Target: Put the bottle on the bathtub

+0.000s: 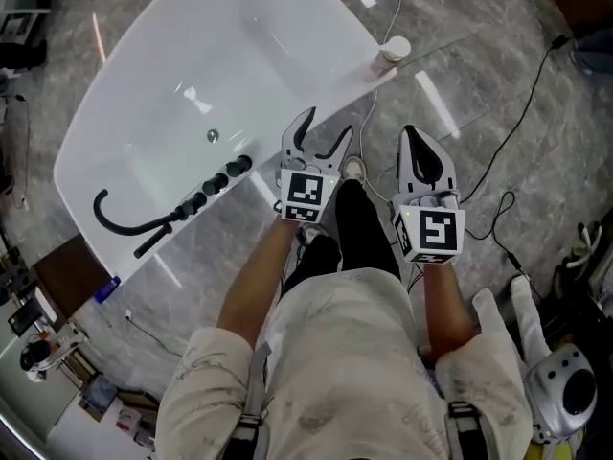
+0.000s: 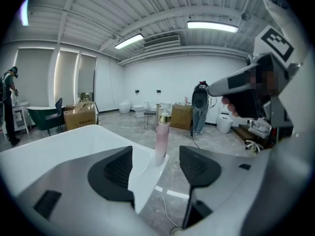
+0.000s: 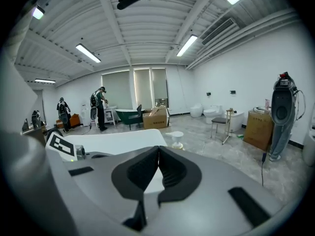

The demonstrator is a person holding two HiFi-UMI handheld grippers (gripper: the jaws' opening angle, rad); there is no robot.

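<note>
A pink bottle [image 1: 391,53] with a gold collar stands upright on the near corner of the white bathtub [image 1: 192,56]. In the left gripper view the bottle [image 2: 161,139] rises beyond the jaws on the bathtub [image 2: 74,136] rim, untouched. My left gripper [image 1: 328,123] hovers over the tub's near edge, open and empty; the same gap shows in my left gripper's [image 2: 155,151] own view. To its right, over the floor, my right gripper [image 1: 412,134] is shut on nothing; in the right gripper view the right gripper [image 3: 157,154] has its pads pressed together.
A black faucet with hand shower [image 1: 182,204] lies on the tub's left rim, a drain [image 1: 213,135] in the basin. Cables [image 1: 517,113] trail over the marble floor. A white machine [image 1: 560,381] sits at the lower right. Boxes [image 2: 81,116], toilets and people [image 3: 101,107] stand farther off.
</note>
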